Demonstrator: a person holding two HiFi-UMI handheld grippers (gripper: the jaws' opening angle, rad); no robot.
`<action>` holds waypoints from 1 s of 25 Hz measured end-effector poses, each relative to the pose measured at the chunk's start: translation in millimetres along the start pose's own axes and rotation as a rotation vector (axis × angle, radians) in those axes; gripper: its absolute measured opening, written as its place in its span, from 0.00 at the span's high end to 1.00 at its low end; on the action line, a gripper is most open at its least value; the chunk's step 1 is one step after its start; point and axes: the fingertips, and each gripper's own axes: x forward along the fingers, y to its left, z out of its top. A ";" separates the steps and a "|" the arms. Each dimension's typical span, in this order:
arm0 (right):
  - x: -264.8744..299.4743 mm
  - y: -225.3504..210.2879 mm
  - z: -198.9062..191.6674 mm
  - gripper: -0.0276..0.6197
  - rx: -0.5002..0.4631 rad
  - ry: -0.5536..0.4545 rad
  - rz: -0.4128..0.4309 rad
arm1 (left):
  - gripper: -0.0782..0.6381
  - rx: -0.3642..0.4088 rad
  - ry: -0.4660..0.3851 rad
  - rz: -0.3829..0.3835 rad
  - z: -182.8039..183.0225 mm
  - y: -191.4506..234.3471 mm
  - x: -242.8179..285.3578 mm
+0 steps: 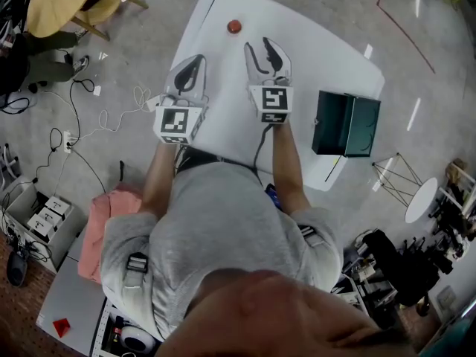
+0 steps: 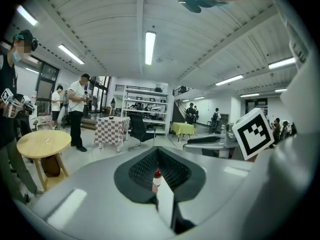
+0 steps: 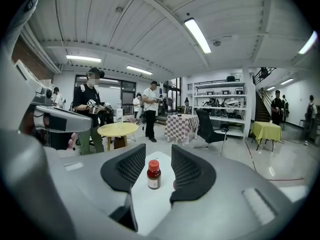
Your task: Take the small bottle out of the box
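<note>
This is a large open lab or research workshop hall. In the right gripper view, long strip lights (image 3: pixel 197 34) run across a ribbed ceiling. Metal shelving (image 3: pixel 222 106) lines the back wall right of centre, with a staircase (image 3: pixel 264 101) at far right. A checkered-cloth table (image 3: pixel 181 126), a round wooden table (image 3: pixel 118 129) and an office chair (image 3: pixel 207 129) stand mid-frame. At the left of the head view, cables (image 1: pixel 78 136) trail across the grey floor.

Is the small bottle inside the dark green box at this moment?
No, the small bottle stands on the white table, well apart from the dark green box.

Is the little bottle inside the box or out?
Out: the small bottle stands upright on the white table, apart from the dark box.
</note>
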 end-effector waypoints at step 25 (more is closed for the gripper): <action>-178.0 -42.6 0.3 0.83 0.047 -0.122 -0.229 | 0.87 0.101 -0.113 -0.144 44.9 -117.6 -53.2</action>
